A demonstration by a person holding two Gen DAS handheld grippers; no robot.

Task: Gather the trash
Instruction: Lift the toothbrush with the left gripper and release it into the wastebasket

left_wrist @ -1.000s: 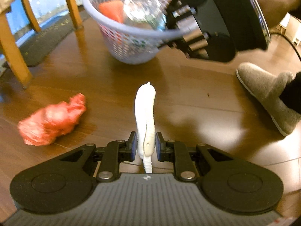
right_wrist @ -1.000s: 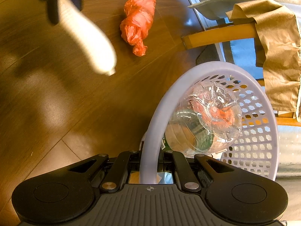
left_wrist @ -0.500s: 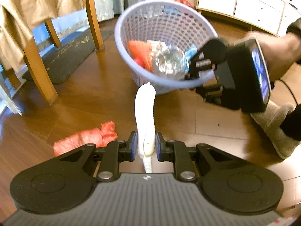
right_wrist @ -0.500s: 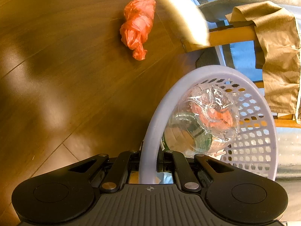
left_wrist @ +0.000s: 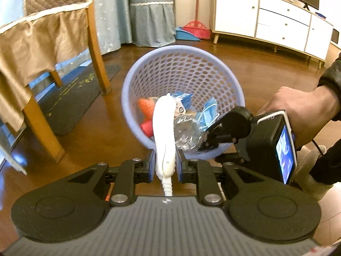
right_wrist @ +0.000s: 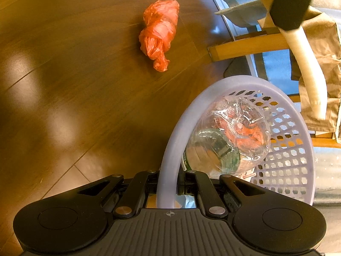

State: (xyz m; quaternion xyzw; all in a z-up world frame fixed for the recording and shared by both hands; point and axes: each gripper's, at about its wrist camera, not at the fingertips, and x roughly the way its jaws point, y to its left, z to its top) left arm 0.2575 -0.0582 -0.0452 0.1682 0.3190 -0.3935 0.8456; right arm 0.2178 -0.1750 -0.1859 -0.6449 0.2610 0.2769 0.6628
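trash: the white squeeze tube is pinched near its ribbed end in the left claw, jaws narrow, pads pressing both sides, tip reaching over the near rim of the lilac basket. vs a second ago: the left view then looked down at floor with the orange bag beside the tube; now it sits higher and flatter, basket mouth centred, orange bag out of that view. in the right view the tube has crossed from upper left to upper right, above the basket's far side. right claw unchanged, clamped tight on the basket rim, basket tilted with its mouth toward the left claw. inside: crumpled clear bottle, orange scrap, red piece, blue mask. orange plastic bag lies on the wood floor, well apart from the basket, open floor all round it. tight spots: chair leg and draped tan cloth left of the basket, dark mat under them; right hand and its claw's screen just beside the basket's right edge. white cabinet well behind. mat has gold lettering, too blurred to read; bottle label green, no legible text.
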